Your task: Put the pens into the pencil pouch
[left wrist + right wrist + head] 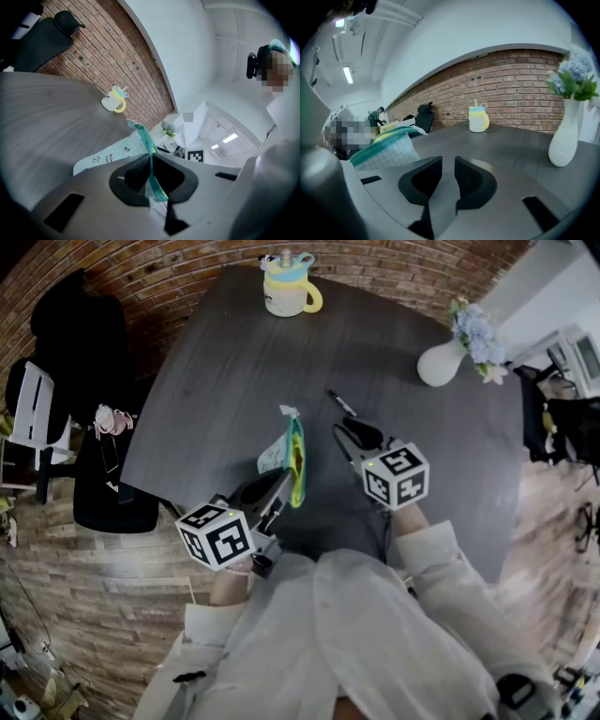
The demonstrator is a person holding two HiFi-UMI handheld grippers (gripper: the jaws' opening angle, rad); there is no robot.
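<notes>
A light blue pencil pouch with a teal zipper edge stands up off the dark table, mouth toward the right. My left gripper is shut on its near edge; in the left gripper view the teal zipper strip runs between the closed jaws of the left gripper. A black pen lies on the table beyond my right gripper. In its own view the right gripper is open with nothing between the jaws, and the pouch is at its left. The pen is hidden there.
A cream mug with a blue lid and yellow handle stands at the table's far edge. A white vase of pale blue flowers stands at the far right. Black chairs stand off the table's left side.
</notes>
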